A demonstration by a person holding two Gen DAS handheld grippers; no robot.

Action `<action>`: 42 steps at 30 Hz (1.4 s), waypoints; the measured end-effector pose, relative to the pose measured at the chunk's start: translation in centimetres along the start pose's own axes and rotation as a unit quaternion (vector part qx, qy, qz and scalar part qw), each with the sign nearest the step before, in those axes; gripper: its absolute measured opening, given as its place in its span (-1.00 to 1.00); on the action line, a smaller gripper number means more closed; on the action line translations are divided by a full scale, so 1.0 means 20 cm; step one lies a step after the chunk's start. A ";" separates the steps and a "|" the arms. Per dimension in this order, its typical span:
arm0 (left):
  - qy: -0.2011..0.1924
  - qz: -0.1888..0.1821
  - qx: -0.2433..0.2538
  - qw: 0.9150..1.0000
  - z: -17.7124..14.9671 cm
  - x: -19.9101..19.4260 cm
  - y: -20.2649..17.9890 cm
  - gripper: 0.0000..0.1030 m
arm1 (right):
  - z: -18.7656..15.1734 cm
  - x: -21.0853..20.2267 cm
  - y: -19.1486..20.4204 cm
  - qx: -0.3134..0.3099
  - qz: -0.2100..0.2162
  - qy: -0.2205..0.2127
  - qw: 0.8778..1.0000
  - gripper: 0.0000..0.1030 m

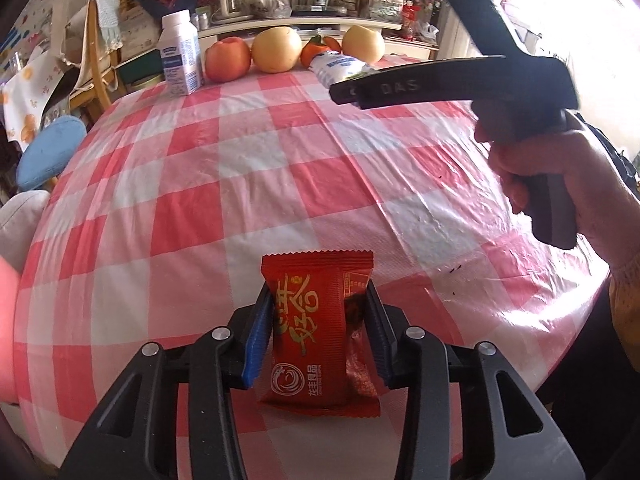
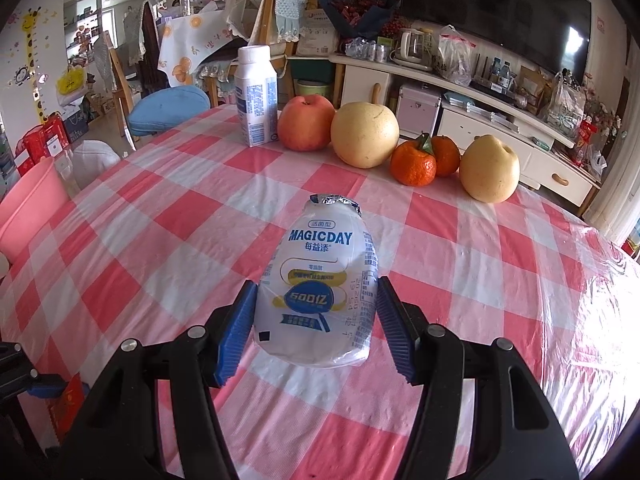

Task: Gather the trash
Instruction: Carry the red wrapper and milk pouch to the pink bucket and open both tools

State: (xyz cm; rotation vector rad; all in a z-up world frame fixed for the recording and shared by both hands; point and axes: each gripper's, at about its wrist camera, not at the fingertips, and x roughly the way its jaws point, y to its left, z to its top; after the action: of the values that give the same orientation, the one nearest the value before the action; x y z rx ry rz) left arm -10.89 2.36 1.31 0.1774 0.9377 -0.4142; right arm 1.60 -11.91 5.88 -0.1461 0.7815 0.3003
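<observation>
Checkered surface [image 1: 240, 168] is filling both views: low centre, the left hand-held gripper [image 1: 316, 316] is clamping a red snack wrapper [image 1: 316, 328], the right hand-held gripper [image 2: 316, 316] is gripping a crushed yogurt bottle [image 2: 320, 292]. Both are awaiting disposal; a milk carton [image 2: 256, 96] is standing beyond, upper left.

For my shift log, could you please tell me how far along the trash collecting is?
Nothing looks binned yet. In hand: the left claw grips a red snack wrapper; the right claw grips a squashed drink bottle. Left: a white bottle beside the fruit, possibly trash.
</observation>
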 end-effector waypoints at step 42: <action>-0.102 0.107 -0.128 0.981 -0.14 -0.61 0.77 -0.17 | -0.17 -0.31 0.74 -0.038 0.065 0.021 0.997 0.19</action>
State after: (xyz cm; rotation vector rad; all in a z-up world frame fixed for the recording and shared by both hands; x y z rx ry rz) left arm -12.99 20.47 9.14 0.0005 0.7514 -0.1076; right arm -9.60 0.03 7.66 -0.1740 0.8224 0.4526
